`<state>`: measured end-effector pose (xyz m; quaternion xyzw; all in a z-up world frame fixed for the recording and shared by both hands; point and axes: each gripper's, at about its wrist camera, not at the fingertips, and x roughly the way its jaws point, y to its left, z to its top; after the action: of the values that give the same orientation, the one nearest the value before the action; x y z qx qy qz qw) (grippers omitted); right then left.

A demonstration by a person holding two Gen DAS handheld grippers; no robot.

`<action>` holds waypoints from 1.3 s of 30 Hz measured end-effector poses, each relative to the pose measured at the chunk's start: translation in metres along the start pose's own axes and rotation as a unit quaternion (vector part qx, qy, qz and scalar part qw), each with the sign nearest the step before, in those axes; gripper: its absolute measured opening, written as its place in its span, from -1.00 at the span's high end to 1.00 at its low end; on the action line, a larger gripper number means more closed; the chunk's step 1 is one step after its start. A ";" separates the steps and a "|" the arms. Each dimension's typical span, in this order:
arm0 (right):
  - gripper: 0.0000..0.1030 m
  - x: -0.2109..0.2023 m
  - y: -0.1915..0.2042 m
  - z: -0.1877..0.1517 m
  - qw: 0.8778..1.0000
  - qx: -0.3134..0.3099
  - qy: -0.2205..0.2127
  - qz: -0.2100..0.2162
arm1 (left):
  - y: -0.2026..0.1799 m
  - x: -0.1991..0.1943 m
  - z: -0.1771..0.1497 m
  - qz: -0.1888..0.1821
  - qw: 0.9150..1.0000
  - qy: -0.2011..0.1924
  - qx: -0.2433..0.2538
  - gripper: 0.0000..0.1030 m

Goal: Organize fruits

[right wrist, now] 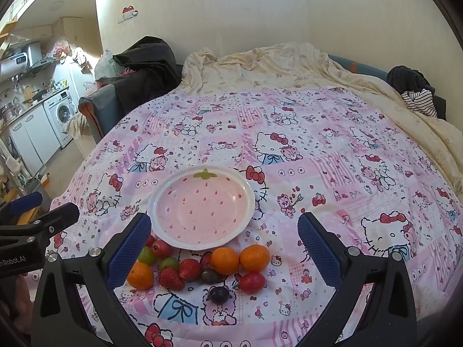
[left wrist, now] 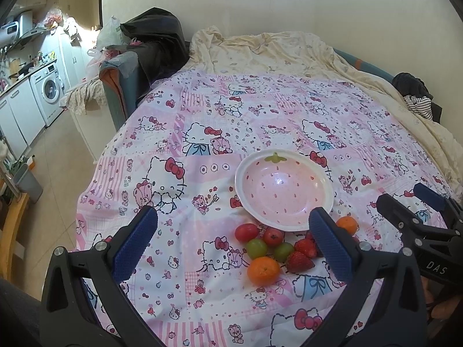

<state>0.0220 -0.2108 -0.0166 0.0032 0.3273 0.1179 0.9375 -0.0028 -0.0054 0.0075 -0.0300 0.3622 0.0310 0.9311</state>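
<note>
A pink strawberry-pattern bowl sits empty on the Hello Kitty bedsheet. In front of it lies a cluster of fruit: oranges, strawberries, green grapes, red cherry tomatoes and dark grapes. My left gripper is open and empty above the near left of the fruit. My right gripper is open and empty, hovering over the fruit; it also shows at the right edge of the left wrist view.
A cream blanket is bunched at the far end of the bed. Dark clothes lie at the far right. A black bag on a chair stands at the far left, with a kitchen and washing machine beyond. The bed's left edge drops to the floor.
</note>
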 end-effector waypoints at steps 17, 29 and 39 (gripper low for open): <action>-1.00 0.001 -0.001 0.001 1.000 0.001 0.002 -0.003 | -0.001 0.000 -0.002 0.006 1.000 0.000 0.000 -1.00; -1.00 0.001 -0.001 0.001 1.000 -0.001 0.003 -0.005 | -0.001 -0.001 -0.002 0.006 1.000 -0.003 0.000 -1.00; -1.00 0.002 -0.001 0.000 1.000 0.001 0.004 -0.002 | -0.001 -0.002 -0.001 0.005 1.000 -0.003 -0.003 -1.00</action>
<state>0.0237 -0.2116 -0.0180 0.0035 0.3314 0.1155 0.9364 -0.0049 -0.0062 0.0075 -0.0311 0.3598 0.0364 0.9318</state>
